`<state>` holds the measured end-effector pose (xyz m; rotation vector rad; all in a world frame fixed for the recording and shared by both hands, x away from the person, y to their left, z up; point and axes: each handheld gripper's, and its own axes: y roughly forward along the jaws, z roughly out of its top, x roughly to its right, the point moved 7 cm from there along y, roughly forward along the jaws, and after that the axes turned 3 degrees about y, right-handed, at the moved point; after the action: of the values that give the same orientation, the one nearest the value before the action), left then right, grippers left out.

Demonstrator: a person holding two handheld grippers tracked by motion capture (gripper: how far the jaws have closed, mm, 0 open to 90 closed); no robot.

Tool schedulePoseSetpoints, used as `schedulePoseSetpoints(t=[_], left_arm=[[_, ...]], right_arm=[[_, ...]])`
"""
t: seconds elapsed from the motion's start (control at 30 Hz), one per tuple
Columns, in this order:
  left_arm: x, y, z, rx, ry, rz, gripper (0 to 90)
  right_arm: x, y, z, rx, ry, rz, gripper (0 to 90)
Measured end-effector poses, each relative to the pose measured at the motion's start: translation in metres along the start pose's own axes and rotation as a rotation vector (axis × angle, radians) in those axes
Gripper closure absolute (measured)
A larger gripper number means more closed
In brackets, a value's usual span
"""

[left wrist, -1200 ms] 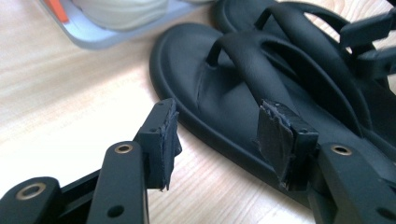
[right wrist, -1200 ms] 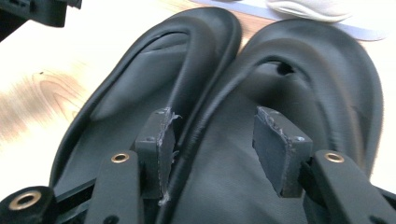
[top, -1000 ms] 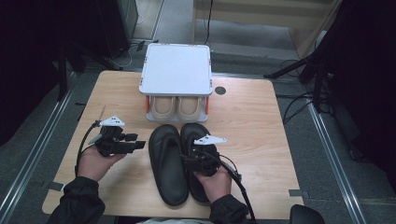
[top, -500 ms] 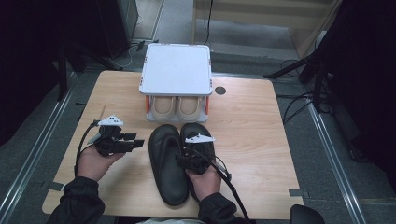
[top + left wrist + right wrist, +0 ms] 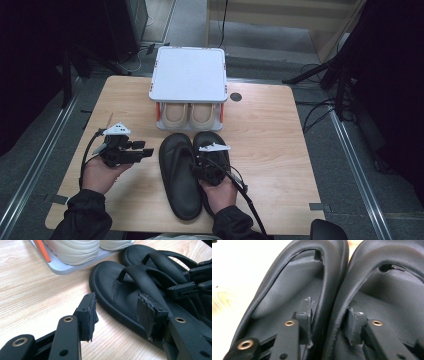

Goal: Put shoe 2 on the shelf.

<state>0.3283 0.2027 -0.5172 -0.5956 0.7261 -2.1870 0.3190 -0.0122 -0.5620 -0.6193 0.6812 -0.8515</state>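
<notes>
Table (image 5: 280, 130) evenly lit from above, surroundings dark. Right gripper view: overexposed glare upper left, near jaws blurred. Left gripper view sharp.

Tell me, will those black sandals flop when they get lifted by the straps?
Probably a little. The black sandals look thick and rubbery, so the soles may droop, not fold. Their matte straps likely grip well between the right hand-held gripper pads.

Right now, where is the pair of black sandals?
In the high view the black sandals lie side by side at the table's near middle, just in front of the shoe rack, with the right gripper on their inner straps.
</notes>
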Motion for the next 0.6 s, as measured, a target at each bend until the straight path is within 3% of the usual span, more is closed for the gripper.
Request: schedulePoseSetpoints(t=[0.37, 0.6], left_arm=[[-0.0018, -0.0032, 0.0019, 0.026, -0.013, 0.014, 50.5], [0.0008, -0.0035, 0.0028, 0.030, 0.006, 0.013, 50.1]], right_arm=[[0.0065, -0.0024, 0.0011, -0.023, 0.040, -0.006, 72.6], [0.0093, -0.0043, 0.0016, -0.037, 0.069, -0.003, 74.5]])
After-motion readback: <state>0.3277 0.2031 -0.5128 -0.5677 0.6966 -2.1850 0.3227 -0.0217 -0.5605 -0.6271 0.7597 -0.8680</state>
